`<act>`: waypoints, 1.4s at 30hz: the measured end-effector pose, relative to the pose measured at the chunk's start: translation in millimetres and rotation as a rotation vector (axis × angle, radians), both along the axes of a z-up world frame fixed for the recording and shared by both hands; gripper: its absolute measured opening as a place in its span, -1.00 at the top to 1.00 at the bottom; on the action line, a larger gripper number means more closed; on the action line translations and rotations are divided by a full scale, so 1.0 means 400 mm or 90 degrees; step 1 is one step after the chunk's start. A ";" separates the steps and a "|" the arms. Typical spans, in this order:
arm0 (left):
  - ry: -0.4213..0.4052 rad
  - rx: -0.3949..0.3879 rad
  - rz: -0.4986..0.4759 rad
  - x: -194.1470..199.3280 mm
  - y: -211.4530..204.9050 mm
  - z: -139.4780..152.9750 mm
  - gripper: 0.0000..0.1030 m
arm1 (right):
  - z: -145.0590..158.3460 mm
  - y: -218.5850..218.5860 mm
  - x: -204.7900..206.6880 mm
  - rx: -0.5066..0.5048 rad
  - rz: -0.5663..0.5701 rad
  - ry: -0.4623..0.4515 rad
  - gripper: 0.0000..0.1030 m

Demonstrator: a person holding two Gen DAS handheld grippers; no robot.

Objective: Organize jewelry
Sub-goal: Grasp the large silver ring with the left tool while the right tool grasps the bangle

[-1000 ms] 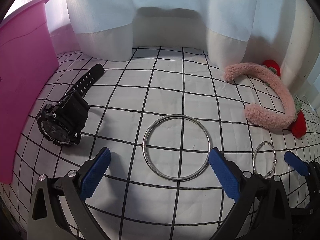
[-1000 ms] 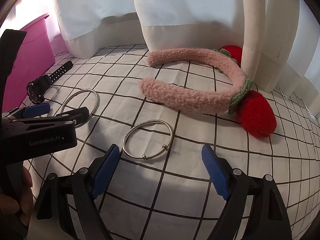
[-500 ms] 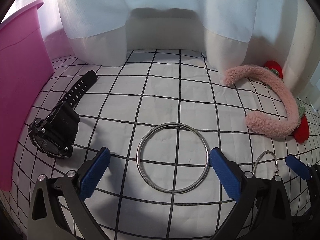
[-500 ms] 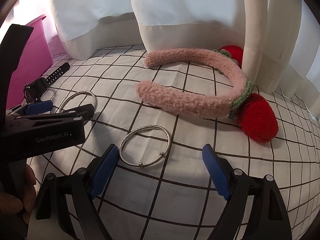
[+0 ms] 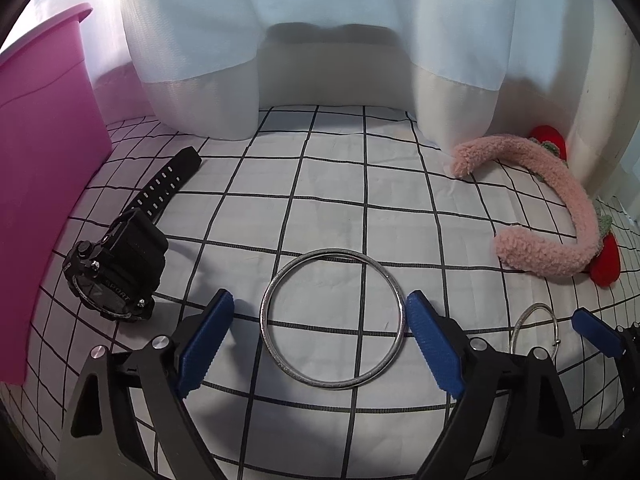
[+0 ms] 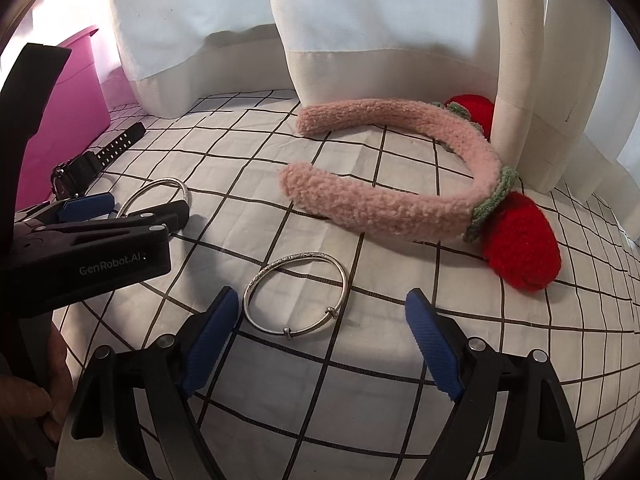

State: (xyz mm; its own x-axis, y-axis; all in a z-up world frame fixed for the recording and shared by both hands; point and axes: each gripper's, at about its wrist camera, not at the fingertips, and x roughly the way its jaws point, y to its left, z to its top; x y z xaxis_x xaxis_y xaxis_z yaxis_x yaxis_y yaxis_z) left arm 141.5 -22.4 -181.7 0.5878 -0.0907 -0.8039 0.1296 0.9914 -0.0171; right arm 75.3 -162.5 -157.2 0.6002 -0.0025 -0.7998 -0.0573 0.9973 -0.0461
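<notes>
Silver metal shows twice on the white cloth with its black grid: a large plain bangle lies flat between the blue pads of the left gripper, and a smaller bangle with two little sliding beads lies just ahead of the right gripper, nearer its left pad. The left gripper's jaws are closing around the large bangle; the right-side pad looks to be at the rim or just short of it, though the fisheye view makes real contact hard to judge, and the left-side pad stands clear of the ring. The right gripper's jaws are also narrowing a little, still wide apart, with nothing pressed between the pads. In the left wrist view the small bangle is partly hidden behind the left gripper's black frame, and only one blue pad tip of the right gripper shows at the right edge. In the right wrist view the left gripper's body covers part of the large bangle, and part of a hand is cut off at the lower left corner. A black watch lies left of the large bangle, its face tilted towards the cloth's edge and too small to read the time. Beside it stands a pink bin, cropped by the frame. A fuzzy pink headband with red knitted strawberries lies to the right, its far end tucked under the white curtain.
</notes>
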 end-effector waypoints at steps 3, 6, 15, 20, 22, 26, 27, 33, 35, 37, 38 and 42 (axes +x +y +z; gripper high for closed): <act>-0.009 0.000 -0.003 -0.015 0.006 0.003 -0.38 | 0.004 0.013 -0.007 -0.003 0.021 -0.007 -0.27; -0.013 -0.010 -0.008 -0.027 0.010 0.006 -0.38 | 0.008 0.025 -0.015 -0.010 0.033 -0.015 0.01; -0.031 -0.024 -0.005 -0.068 0.030 0.038 -0.38 | 0.024 0.015 -0.043 0.010 0.049 -0.044 0.02; -0.037 -0.035 0.000 -0.084 0.035 0.066 -0.38 | 0.049 0.001 -0.051 0.015 0.049 -0.053 0.02; -0.042 -0.039 0.004 -0.091 0.037 0.080 -0.38 | 0.063 -0.001 -0.053 0.010 0.055 -0.056 0.02; -0.043 -0.044 0.012 -0.107 0.035 0.106 -0.38 | 0.091 -0.005 -0.053 -0.001 0.070 -0.057 0.02; -0.043 -0.044 0.014 -0.111 0.035 0.112 -0.38 | 0.100 -0.005 -0.054 -0.003 0.074 -0.058 0.02; -0.057 -0.050 0.041 -0.145 0.045 0.170 -0.38 | 0.176 0.001 -0.055 -0.021 0.110 -0.073 0.02; -0.065 -0.053 0.053 -0.156 0.054 0.200 -0.38 | 0.211 0.007 -0.055 -0.025 0.126 -0.082 0.02; -0.076 -0.053 0.067 -0.166 0.067 0.235 -0.38 | 0.247 0.015 -0.056 -0.026 0.142 -0.093 0.02; -0.082 -0.054 0.074 -0.172 0.074 0.254 -0.38 | 0.265 0.020 -0.056 -0.026 0.151 -0.098 0.02; -0.098 -0.060 0.109 -0.196 0.110 0.328 -0.38 | 0.341 0.048 -0.049 -0.024 0.194 -0.122 0.02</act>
State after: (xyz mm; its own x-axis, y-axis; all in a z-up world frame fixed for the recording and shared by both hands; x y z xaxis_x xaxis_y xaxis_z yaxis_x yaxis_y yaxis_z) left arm 63.0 21.5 -50.5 0.7156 -0.0501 -0.6967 -0.0313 0.9941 -0.1037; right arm 55.6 -143.1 -20.7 0.7173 0.1725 -0.6750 -0.3388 0.9329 -0.1217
